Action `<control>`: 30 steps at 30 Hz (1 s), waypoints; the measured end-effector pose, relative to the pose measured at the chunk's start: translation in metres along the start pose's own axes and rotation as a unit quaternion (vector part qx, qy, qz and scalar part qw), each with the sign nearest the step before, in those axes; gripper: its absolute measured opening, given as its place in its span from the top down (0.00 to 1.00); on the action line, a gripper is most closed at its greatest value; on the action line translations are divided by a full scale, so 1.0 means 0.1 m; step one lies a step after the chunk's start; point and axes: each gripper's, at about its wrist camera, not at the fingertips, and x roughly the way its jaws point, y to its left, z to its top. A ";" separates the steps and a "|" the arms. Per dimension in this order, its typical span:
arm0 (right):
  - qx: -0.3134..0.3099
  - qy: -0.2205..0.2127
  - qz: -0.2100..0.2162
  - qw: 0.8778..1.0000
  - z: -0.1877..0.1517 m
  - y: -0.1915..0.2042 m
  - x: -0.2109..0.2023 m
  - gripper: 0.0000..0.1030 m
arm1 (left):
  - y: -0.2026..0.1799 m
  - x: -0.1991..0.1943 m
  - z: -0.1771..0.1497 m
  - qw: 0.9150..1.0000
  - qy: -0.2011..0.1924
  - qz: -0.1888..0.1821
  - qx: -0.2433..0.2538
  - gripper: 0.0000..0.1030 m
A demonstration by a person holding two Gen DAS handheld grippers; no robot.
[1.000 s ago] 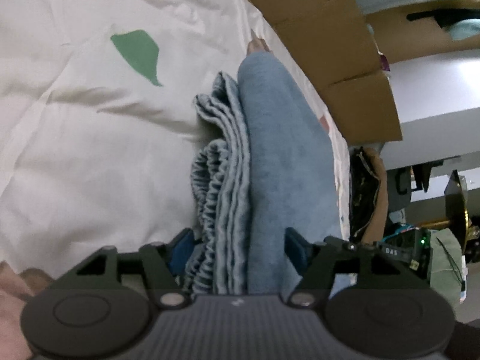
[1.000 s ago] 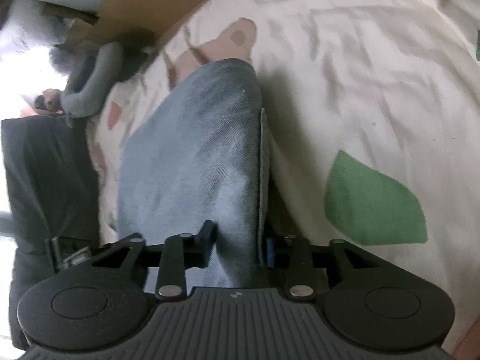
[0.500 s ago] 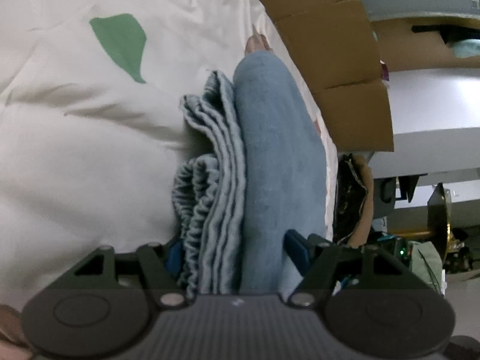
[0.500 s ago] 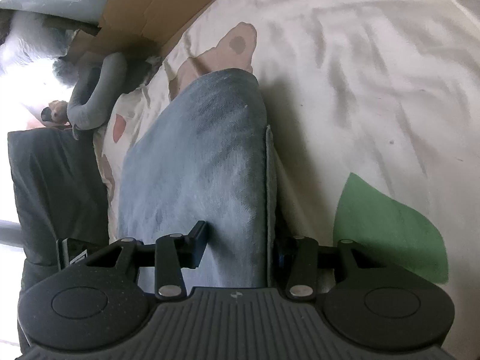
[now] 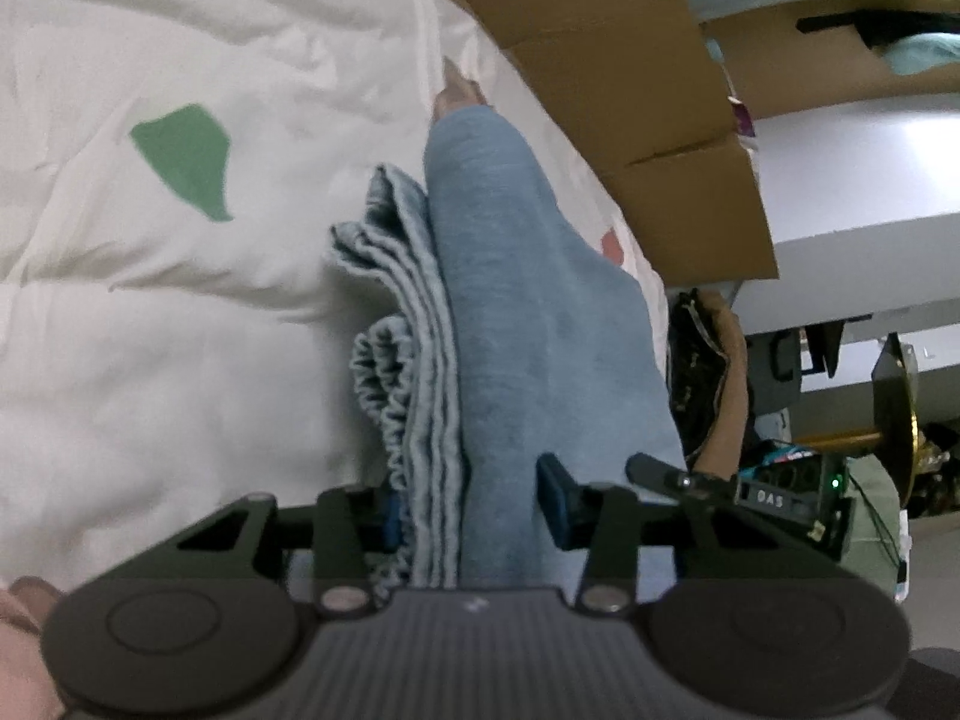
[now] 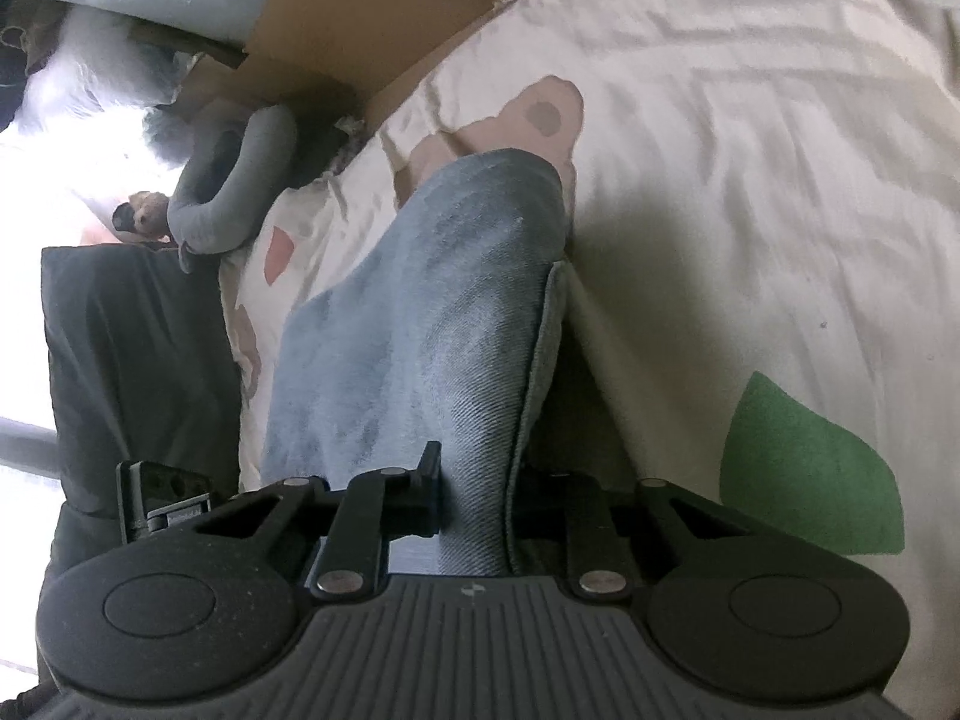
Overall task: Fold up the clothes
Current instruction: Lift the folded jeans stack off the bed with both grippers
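Both grippers pitched down toward the bed. Left gripper point(image 5: 474, 510) jaws have just been closing, now clamped on the folded blue garment point(image 5: 510, 312), stacked hems between the pads. Right gripper point(image 6: 480, 492) has likewise just closed on the garment's other end. Garment lies near the bedsheet's point(image 5: 150, 360) edge beside the cardboard box point(image 5: 630, 120).

- Cream quilted bedspread point(image 5: 180, 360) printed with green and pink shapes
- Brown cardboard box flaps point(image 5: 648, 96) beside the bed
- Grey curved cushion point(image 6: 240, 180) beyond the bed's edge
- Black fabric bag point(image 6: 138, 360)
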 end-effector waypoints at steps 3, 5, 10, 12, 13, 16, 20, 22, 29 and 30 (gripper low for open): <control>0.004 -0.004 -0.002 1.000 0.02 0.09 -0.11 0.81 | -0.14 -0.05 0.03 1.000 0.000 0.001 0.003 0.56; 0.006 -0.010 -0.001 1.000 0.03 0.16 -0.19 0.81 | -0.23 -0.11 0.06 1.000 -0.003 -0.002 0.003 0.57; 0.003 -0.035 -0.002 0.999 0.11 0.44 -0.47 0.81 | -0.65 -0.31 0.17 1.000 -0.006 0.001 0.019 0.57; 0.005 -0.043 0.000 0.999 0.14 0.55 -0.58 0.81 | -0.83 -0.40 0.22 1.000 -0.008 0.006 0.029 0.58; 0.002 -0.046 0.000 0.999 0.16 0.62 -0.64 0.81 | -0.92 -0.45 0.25 0.999 -0.009 0.009 0.032 0.58; -0.013 -0.050 0.002 0.999 0.26 0.87 -0.84 0.81 | -1.19 -0.61 0.33 0.999 -0.010 0.011 0.038 0.58; -0.031 -0.057 -0.001 0.998 0.39 1.21 -1.15 0.81 | -1.67 -0.78 0.41 0.998 -0.020 0.015 0.054 0.58; -0.036 -0.063 0.000 0.997 0.46 1.37 -1.34 0.81 | -1.92 -0.86 0.44 0.998 -0.025 0.018 0.063 0.58; -0.059 -0.079 -0.012 0.995 0.65 1.87 -2.00 0.81 | -2.73 -0.99 0.53 0.996 -0.031 0.028 0.082 0.58; -0.060 -0.083 -0.014 0.995 0.67 1.92 -2.10 0.81 | -2.84 -1.01 0.53 0.995 -0.032 0.028 0.085 0.58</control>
